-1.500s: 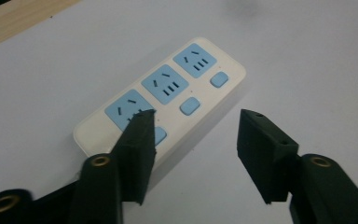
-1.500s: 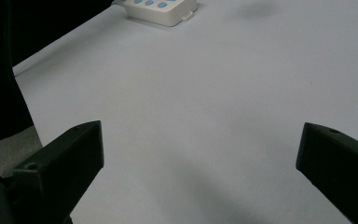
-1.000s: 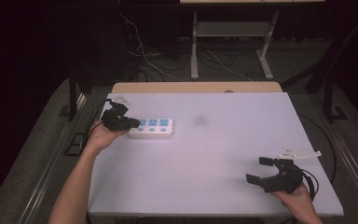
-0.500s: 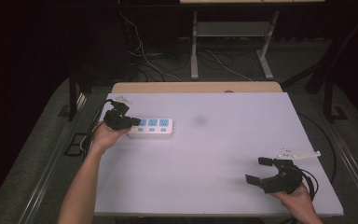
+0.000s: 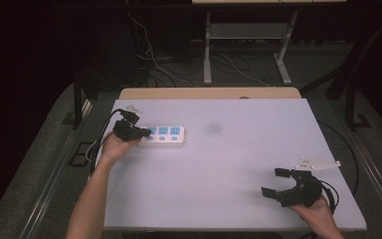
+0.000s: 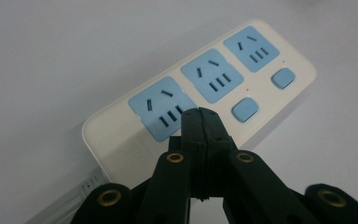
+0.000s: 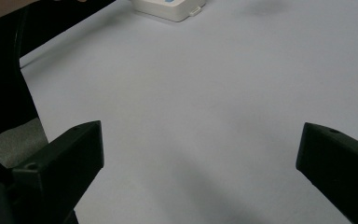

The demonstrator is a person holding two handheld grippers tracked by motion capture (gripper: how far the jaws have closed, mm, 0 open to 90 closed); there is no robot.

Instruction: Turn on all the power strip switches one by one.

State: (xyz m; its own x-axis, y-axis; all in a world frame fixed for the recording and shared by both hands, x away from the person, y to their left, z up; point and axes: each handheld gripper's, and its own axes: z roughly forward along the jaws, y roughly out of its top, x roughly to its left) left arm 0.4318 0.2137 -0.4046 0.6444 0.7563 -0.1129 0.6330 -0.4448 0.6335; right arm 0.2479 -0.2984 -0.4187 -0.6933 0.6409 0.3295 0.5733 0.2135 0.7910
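Left gripper view is showing the left hand-held gripper point(image 6: 200, 116), jaws pressed together, hovering over the power strip point(image 6: 205, 93) lying at the worktop's point(image 5: 229, 164) left rear. Rigid, light, smooth plastic; gripping across its narrow sides seems safest. The right hand-held gripper point(image 5: 277, 182) is resting spread wide.

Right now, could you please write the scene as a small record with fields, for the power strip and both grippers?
surface: white table
power strip: white, three blue sockets, blue buttons; lies flat at the table's left side
left gripper: jaws shut together, tips over the strip's nearest button area; contact cannot be told
right gripper: jaws wide open, holding nothing, near the table's right front corner
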